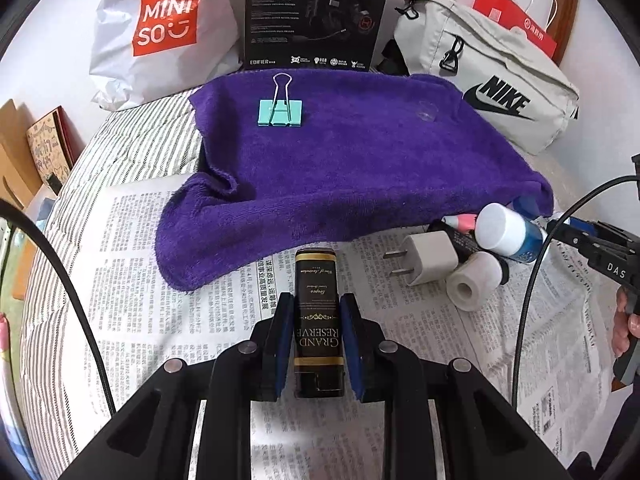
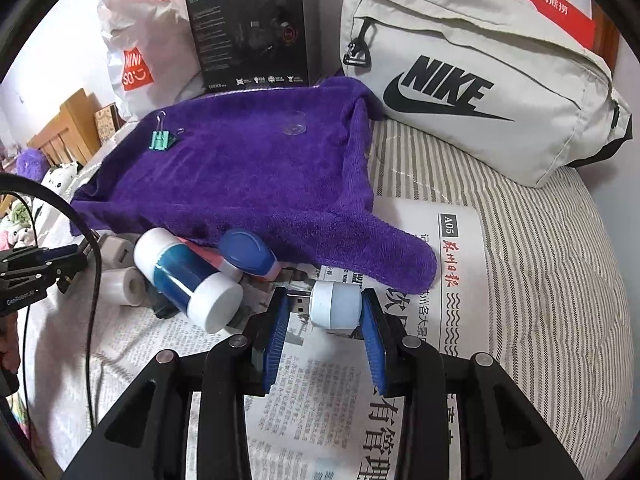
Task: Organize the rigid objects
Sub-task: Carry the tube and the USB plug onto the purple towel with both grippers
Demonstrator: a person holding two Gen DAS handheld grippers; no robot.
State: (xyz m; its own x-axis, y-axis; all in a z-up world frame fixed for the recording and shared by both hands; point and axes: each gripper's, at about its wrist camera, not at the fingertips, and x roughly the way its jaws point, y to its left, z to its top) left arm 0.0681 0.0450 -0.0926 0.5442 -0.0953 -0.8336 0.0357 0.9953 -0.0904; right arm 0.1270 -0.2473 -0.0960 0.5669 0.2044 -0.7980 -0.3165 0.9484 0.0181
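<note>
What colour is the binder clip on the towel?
Mint green binder clip, clearest in the left wrist view.

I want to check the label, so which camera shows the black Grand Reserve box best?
The left wrist view: the black box lies centred between the left tool's pads, gold lettering readable though upside down. The right wrist view does not show the box, only that tool at its left edge.

Nike bag point(image 2: 480, 92), Miniso bag point(image 1: 160, 32), headset box point(image 1: 316, 12)

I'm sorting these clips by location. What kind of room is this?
Most likely a bedroom at home: the things lie on a striped bedsheet, a wooden bed frame shows at the left, and a Nike bag and shopping bag lean against the wall.
</note>
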